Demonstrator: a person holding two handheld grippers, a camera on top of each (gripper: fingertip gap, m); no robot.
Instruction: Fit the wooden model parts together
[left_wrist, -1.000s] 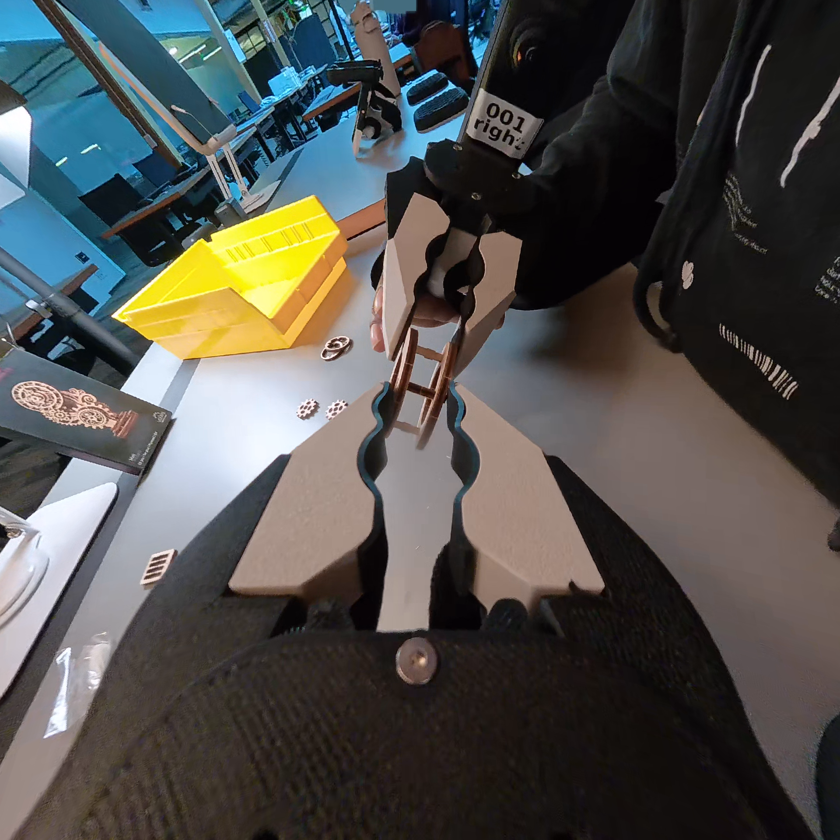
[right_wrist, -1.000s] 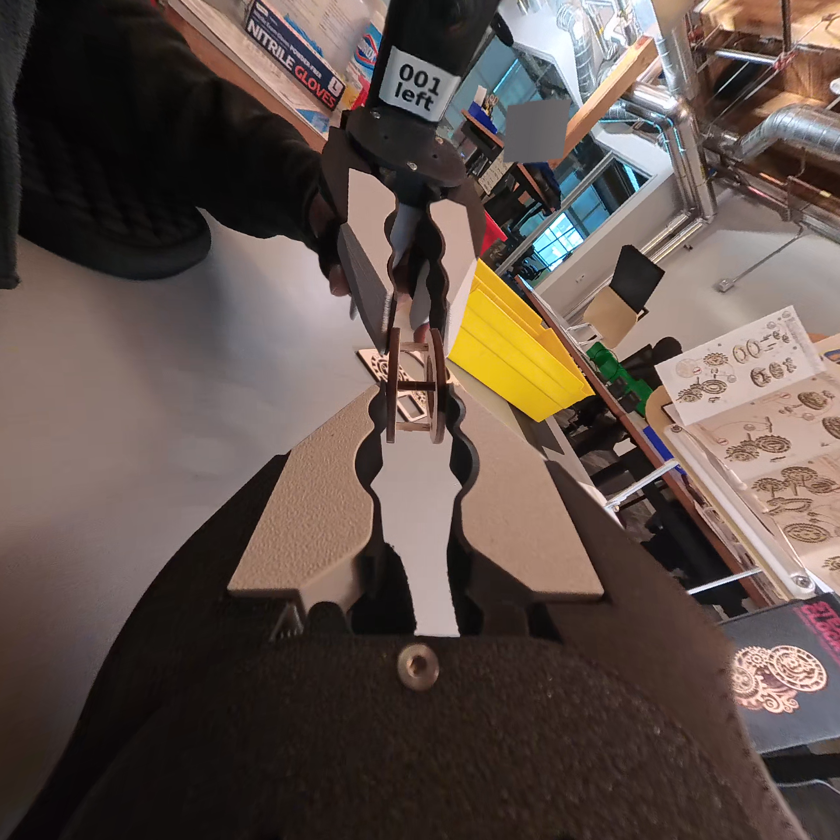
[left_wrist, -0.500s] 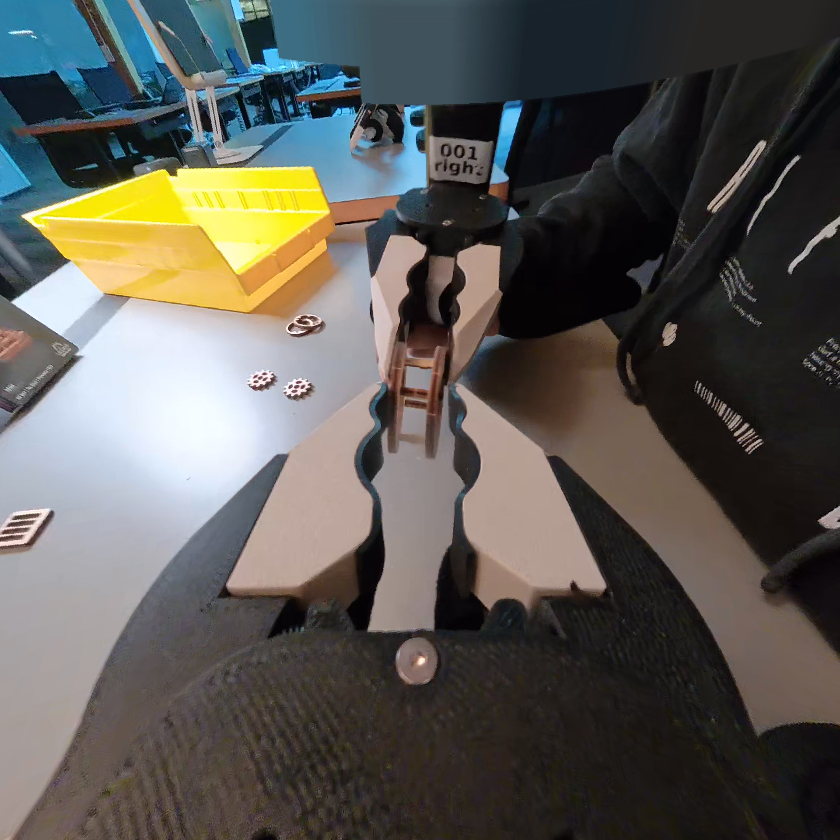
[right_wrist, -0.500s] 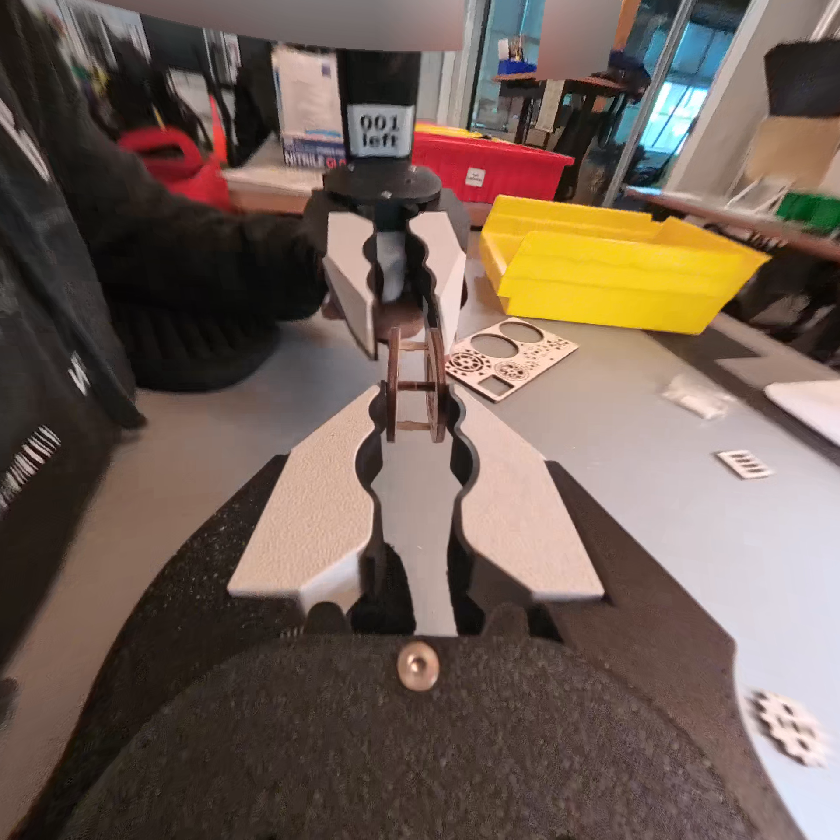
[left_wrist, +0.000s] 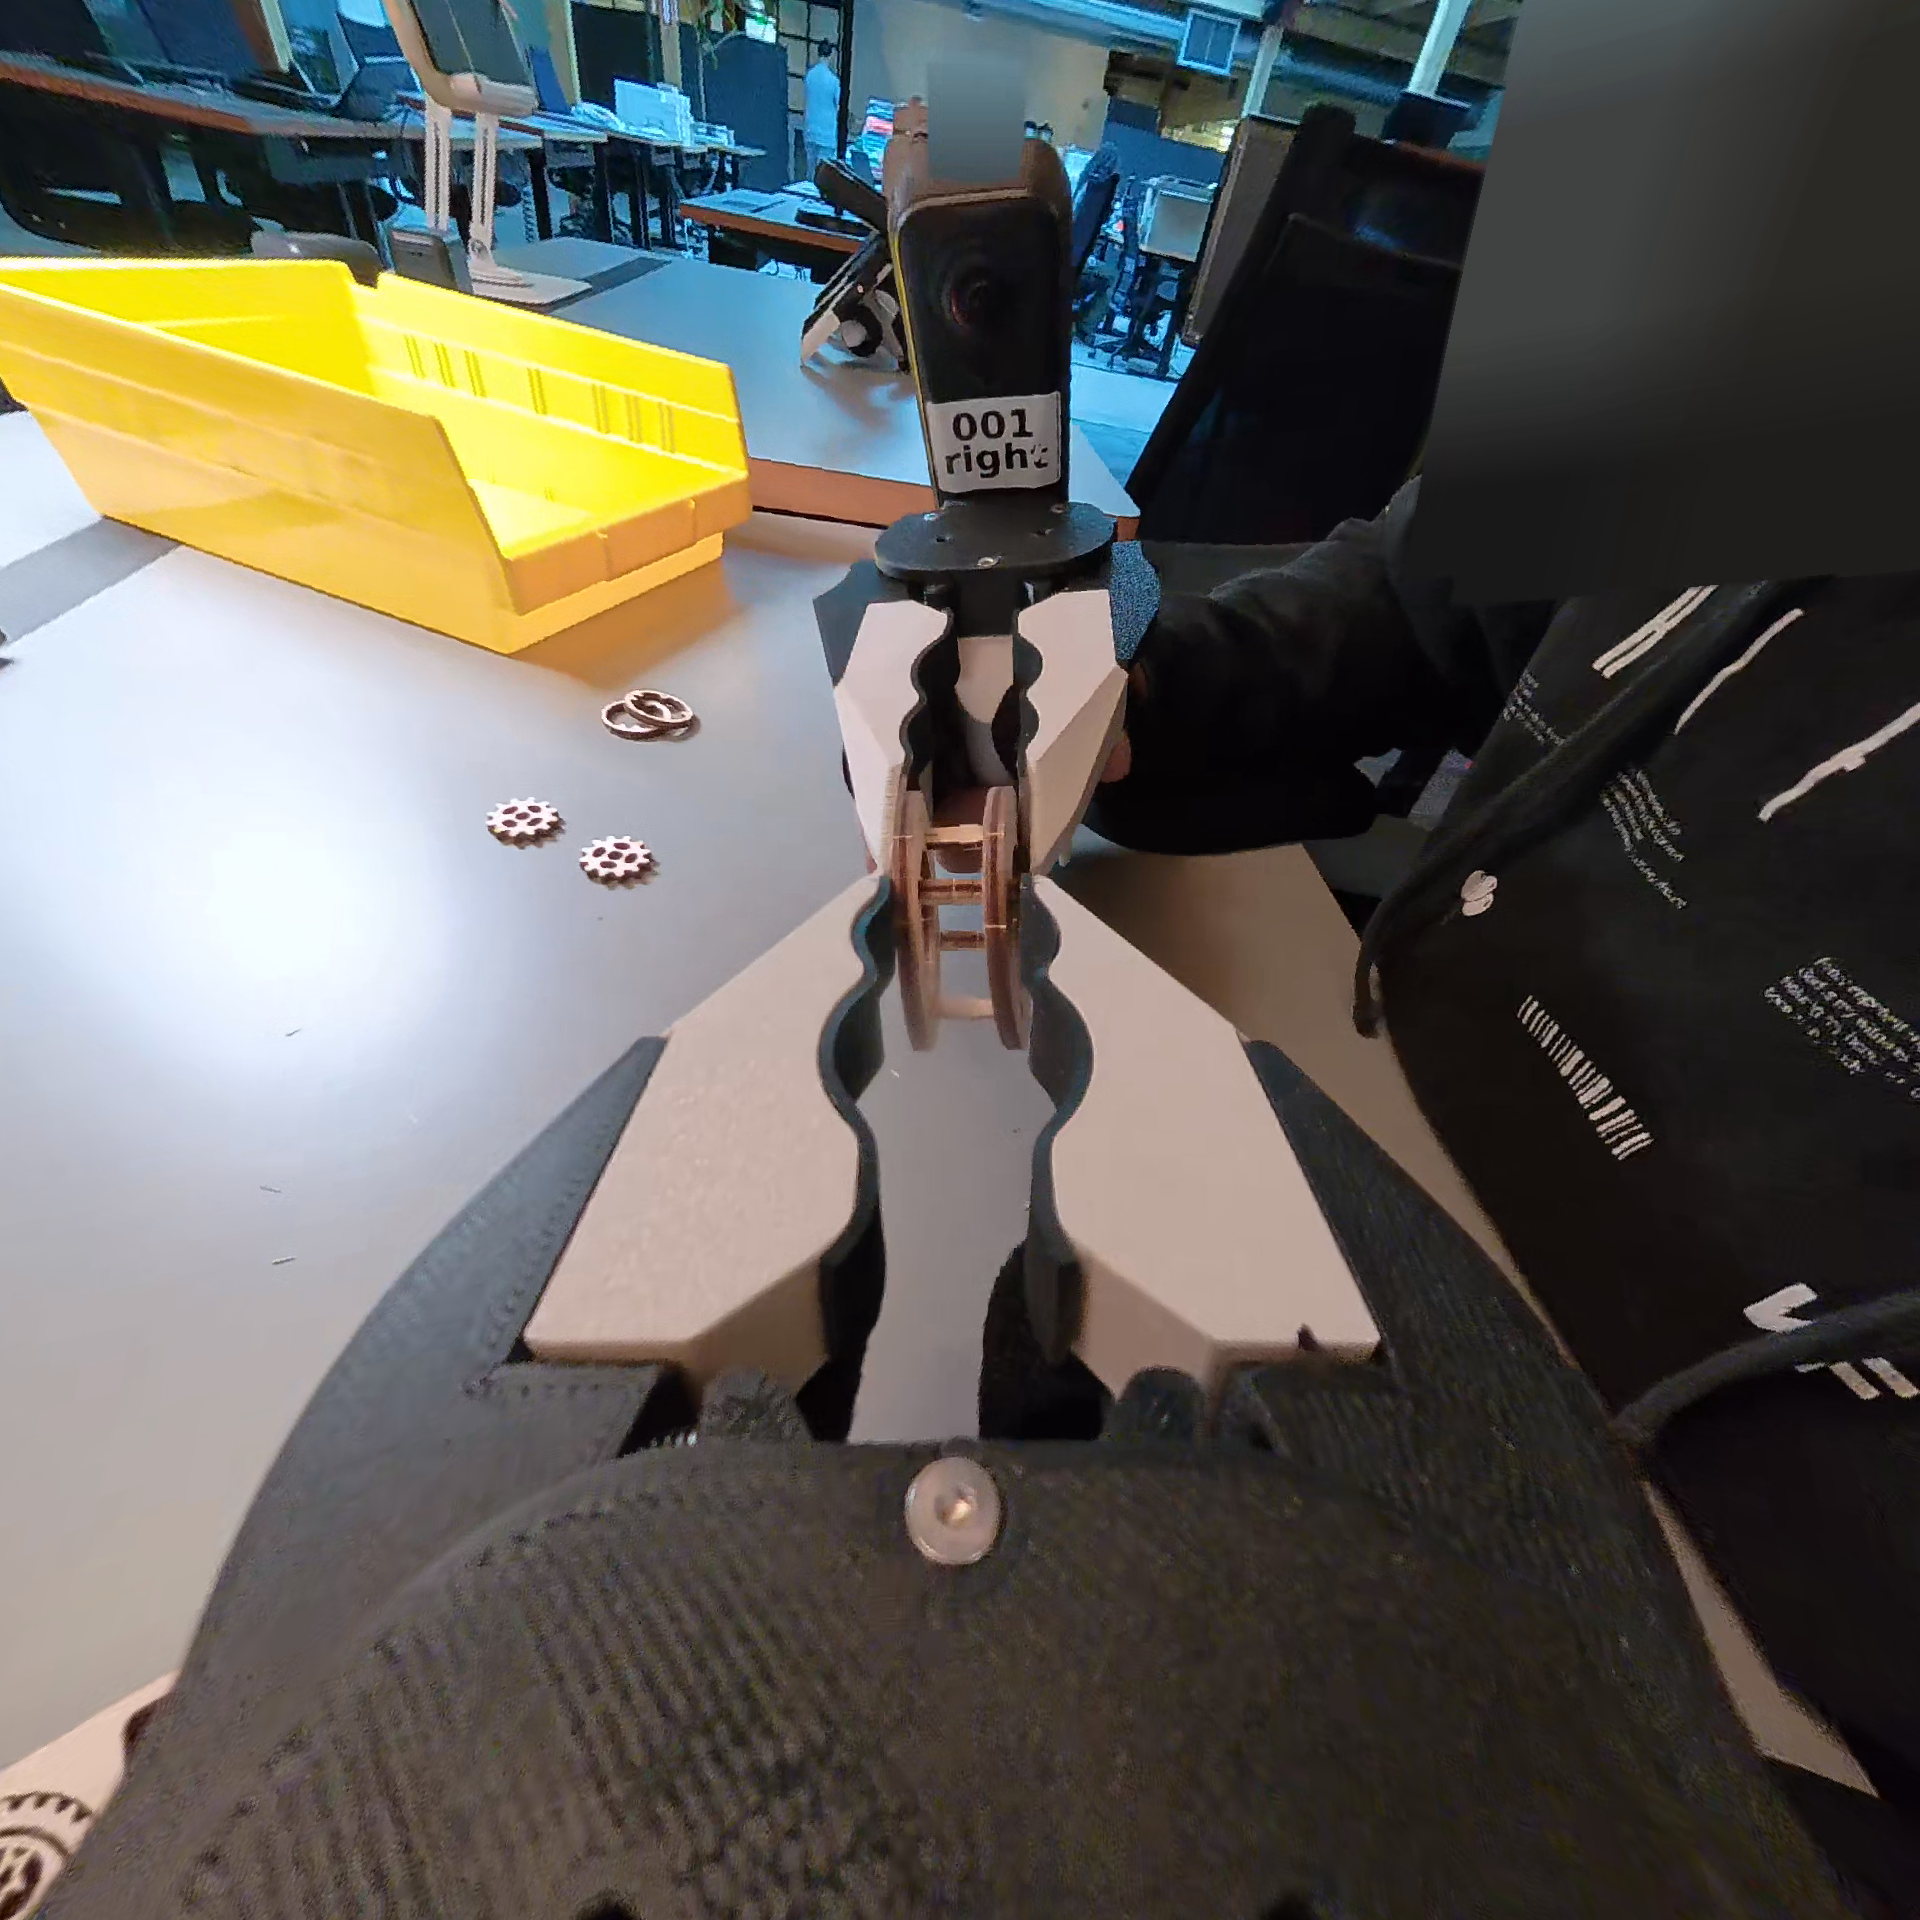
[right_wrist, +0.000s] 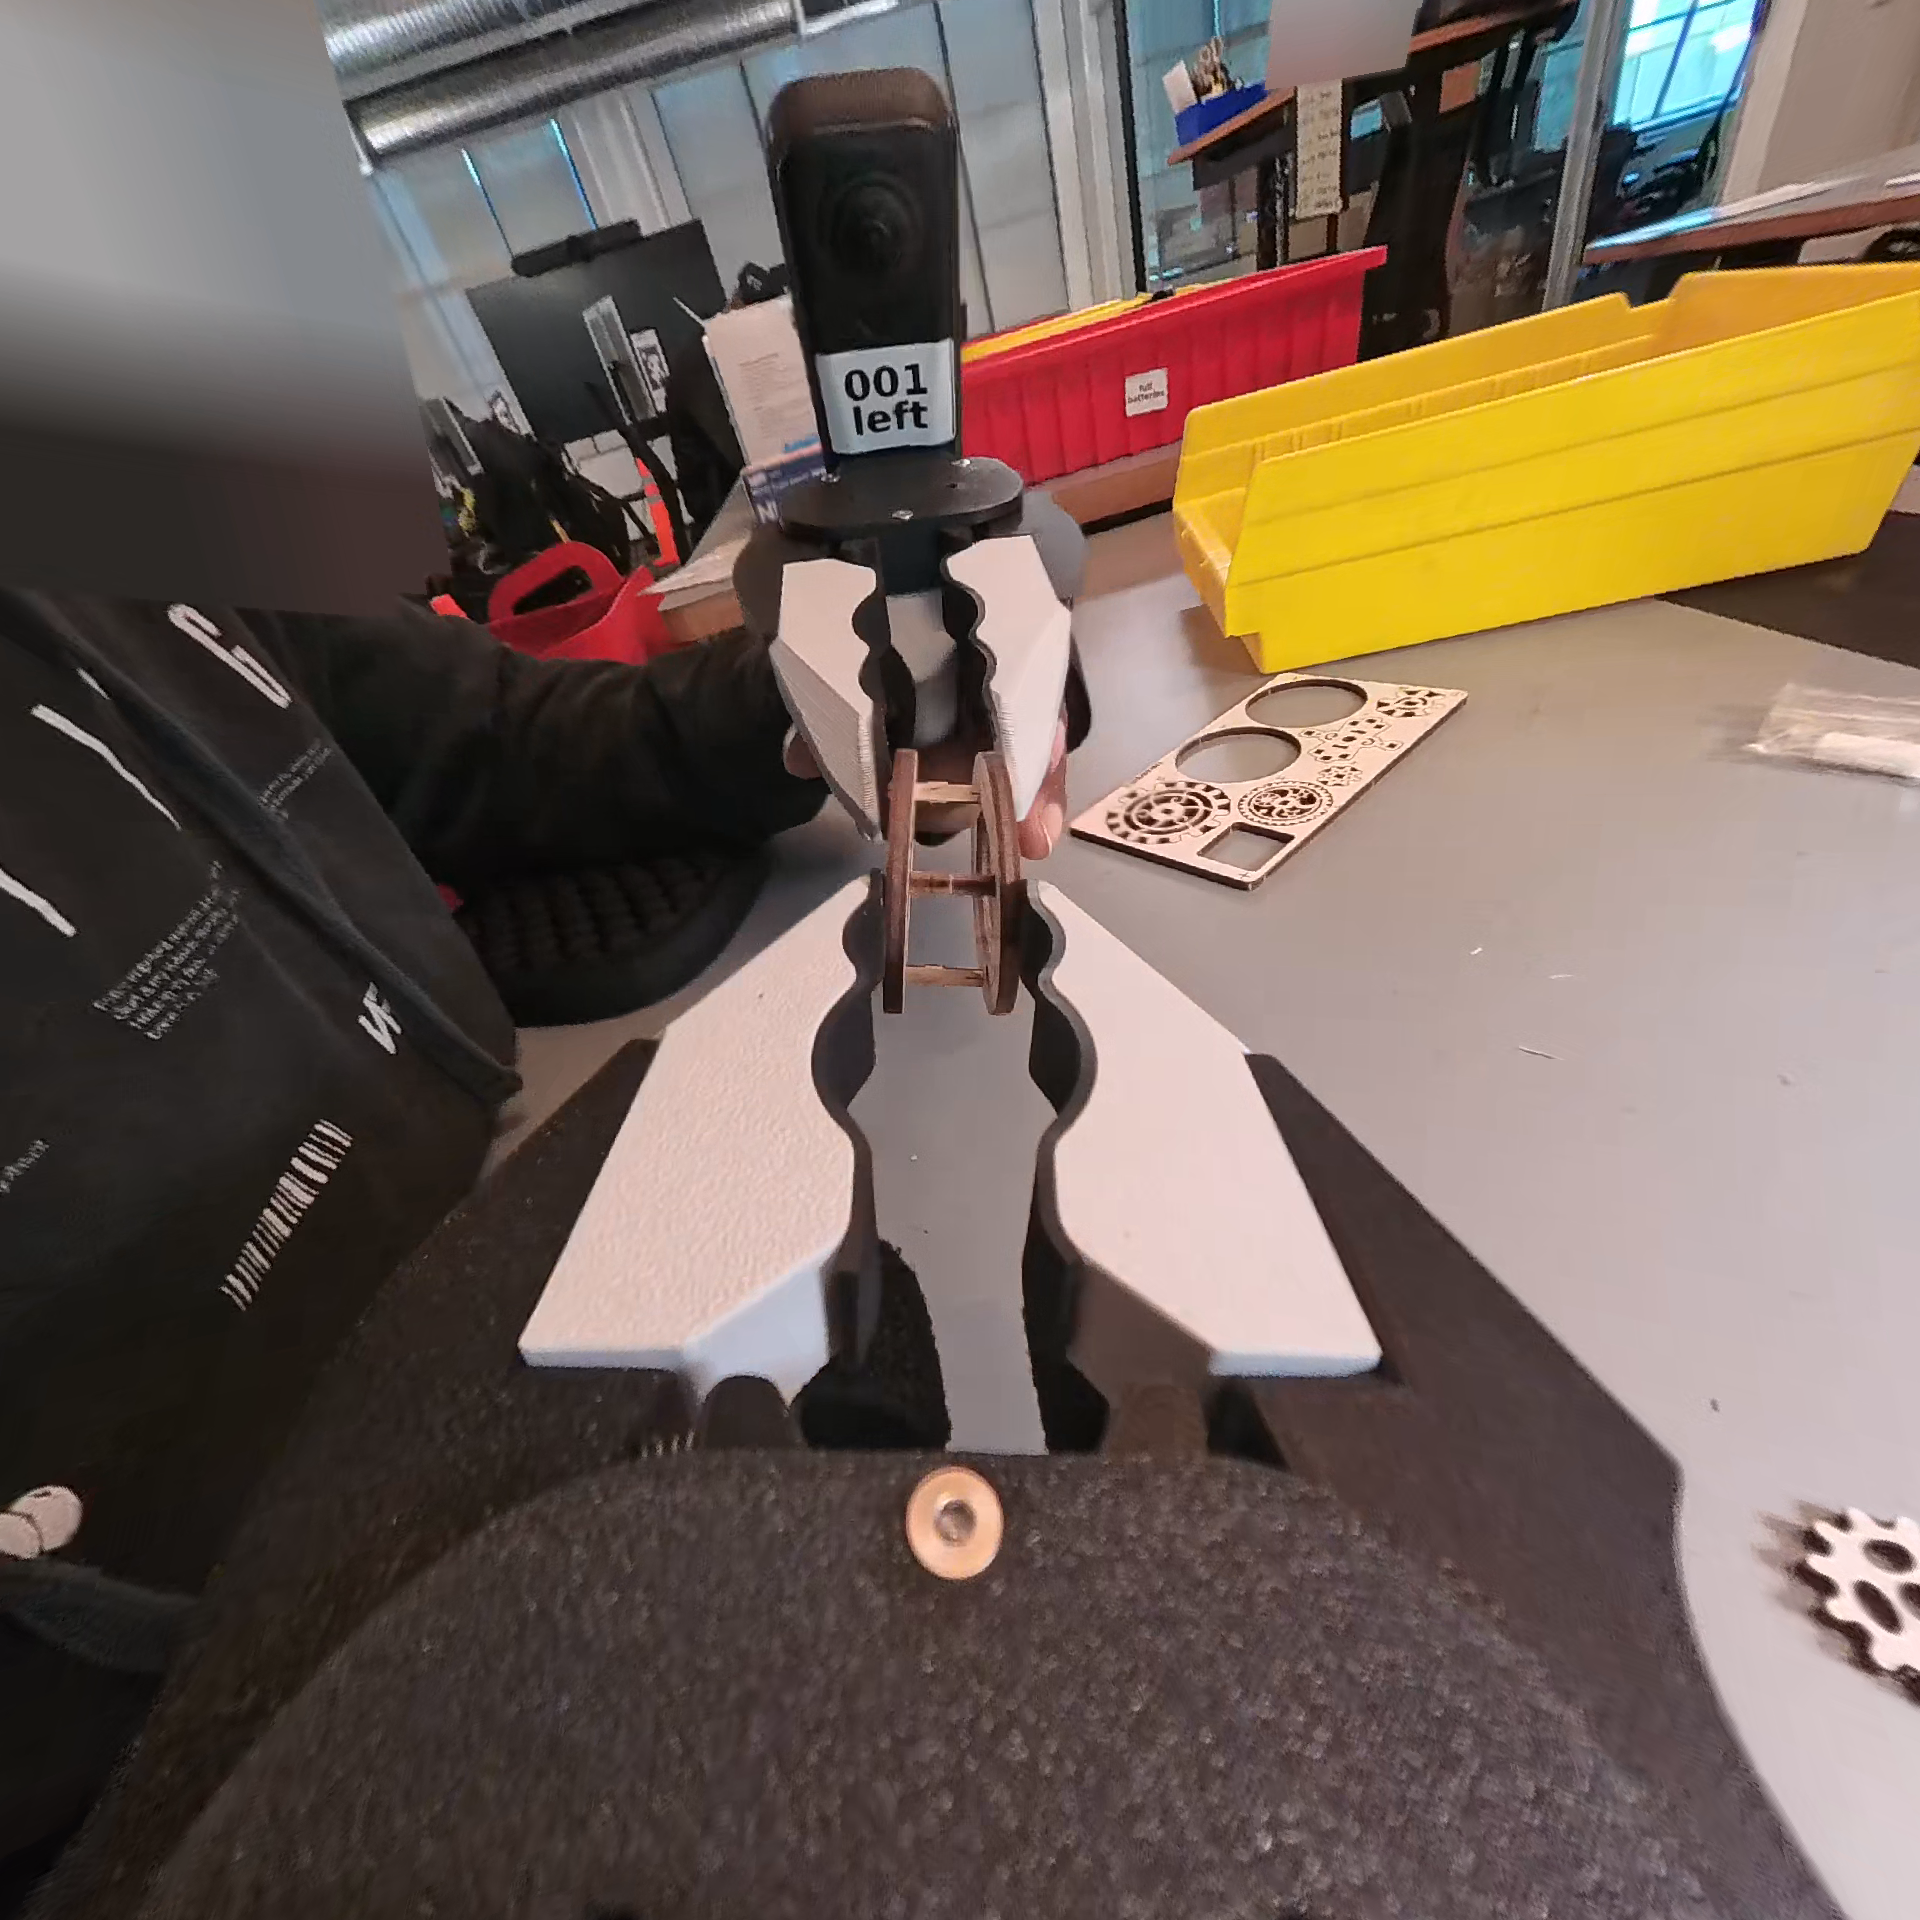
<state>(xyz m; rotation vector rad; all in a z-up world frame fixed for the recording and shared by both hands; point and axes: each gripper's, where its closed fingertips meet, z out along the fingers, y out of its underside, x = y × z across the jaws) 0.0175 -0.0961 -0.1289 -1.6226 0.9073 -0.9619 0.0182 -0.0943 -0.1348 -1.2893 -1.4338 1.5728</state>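
The worktop (left_wrist: 260, 1039) is a smooth grey slab in an open workshop, with rows of desks behind and glass walls beyond. A yellow bin (left_wrist: 436, 468) sits near its far edge in the left wrist view; in the right wrist view the same bin (right_wrist: 1558, 457) lies beside a red bin (right_wrist: 1164, 384) on the next desk. Just in front of the yellow bin lie 2 wooden rings (left_wrist: 647, 715), and nearer, 2 small wooden gears (left_wrist: 571, 840) side by side. A punched-out wooden sheet (right_wrist: 1268, 779) lies flat near the bin, a clear plastic bag (right_wrist: 1839, 727) rests to the right, and another gear (right_wrist: 1870, 1600) sits at the lower right edge.

Above the bare middle of the worktop, the wooden wheel assembly (left_wrist: 956, 914), 2 discs joined by small cross-pieces, is held on edge between both tools. The left tongs (left_wrist: 956, 904) are clamped on its near side, fingers pressed against the discs. The right tongs (right_wrist: 948, 914) grip the same assembly (right_wrist: 948, 894) from the opposite side, tip to tip with the left. A person in a black hooded top (left_wrist: 1662, 987) stands close at the worktop edge. Broad open grey surface lies to the bin side.
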